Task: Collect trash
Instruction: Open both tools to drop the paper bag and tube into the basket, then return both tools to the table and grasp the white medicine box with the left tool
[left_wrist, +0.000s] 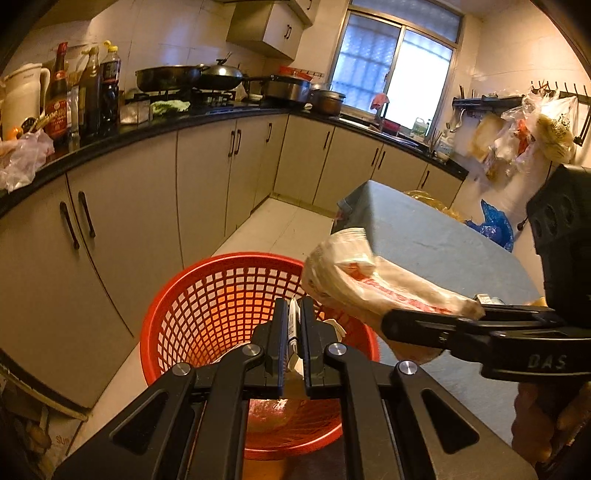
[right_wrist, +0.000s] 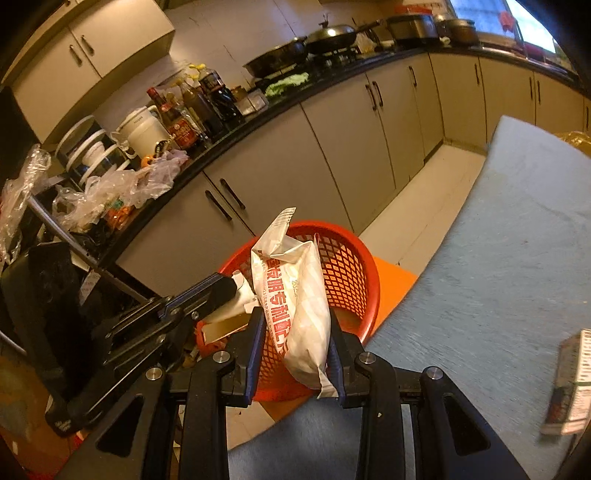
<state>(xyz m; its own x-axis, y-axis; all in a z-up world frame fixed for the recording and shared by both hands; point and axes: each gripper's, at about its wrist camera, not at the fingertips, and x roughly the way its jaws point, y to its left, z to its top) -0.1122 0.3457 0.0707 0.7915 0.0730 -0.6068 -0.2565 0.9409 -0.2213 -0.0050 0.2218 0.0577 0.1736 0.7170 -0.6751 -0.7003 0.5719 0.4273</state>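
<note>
Now wrapper (right_wrist: 299, 306) between jaws, over basket (right_wrist: 354, 266)

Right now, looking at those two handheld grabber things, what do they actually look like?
Both are matte black. The left gripper has two flat parallel fingers with blue-edged pads, carried on angular linkage arms with triangular cut-outs and round silver pivot bolts. The right gripper has the same build; seen from the left camera, its side carries pale "DAS" lettering. A bare hand grips its handle. No cables show.
</note>
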